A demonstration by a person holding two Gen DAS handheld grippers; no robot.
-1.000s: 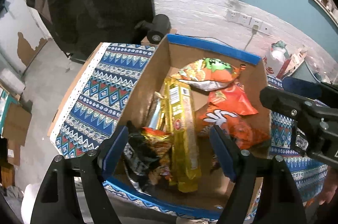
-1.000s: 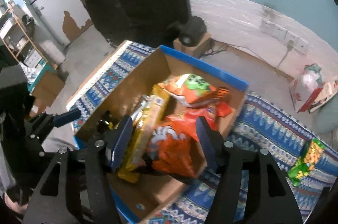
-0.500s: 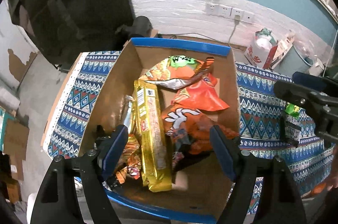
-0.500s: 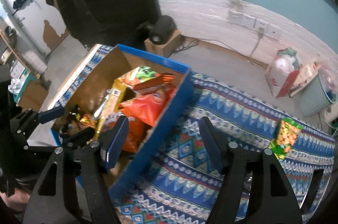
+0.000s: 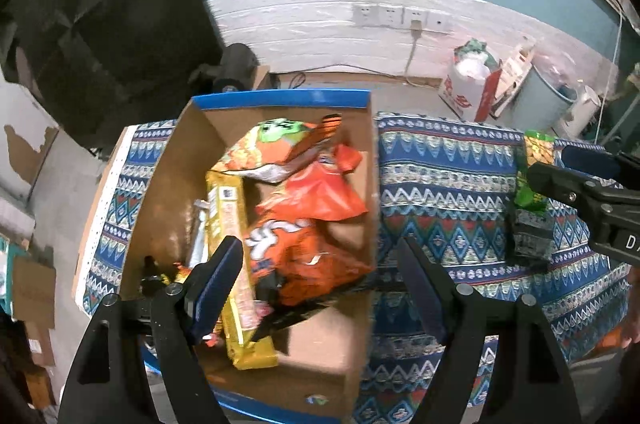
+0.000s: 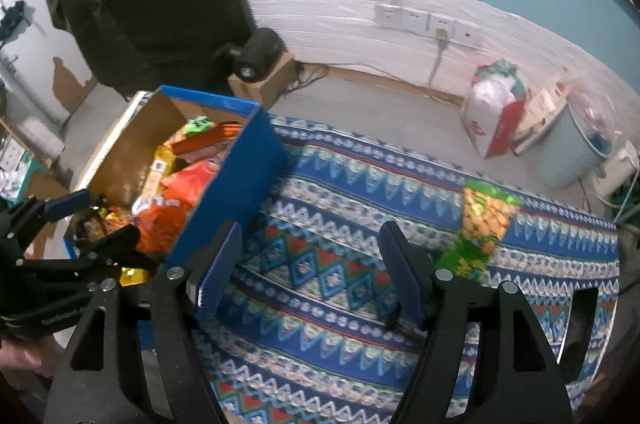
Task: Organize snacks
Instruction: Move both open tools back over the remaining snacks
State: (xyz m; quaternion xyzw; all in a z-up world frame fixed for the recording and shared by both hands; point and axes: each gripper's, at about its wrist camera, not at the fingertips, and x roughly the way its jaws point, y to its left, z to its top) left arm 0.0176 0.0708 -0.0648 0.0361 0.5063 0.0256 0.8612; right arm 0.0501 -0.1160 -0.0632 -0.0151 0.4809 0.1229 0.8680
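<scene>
While most snacks sit in the box [image 5: 176,159], green bag [image 6: 486,220] waits on desk [image 6: 340,224]; both grippers' jaws spread, empty

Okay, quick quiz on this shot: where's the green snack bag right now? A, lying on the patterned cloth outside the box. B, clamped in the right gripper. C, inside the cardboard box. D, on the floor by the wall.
A: the green snack bag lies on the patterned cloth, apart from the cardboard box; the right gripper is open and empty.
</scene>
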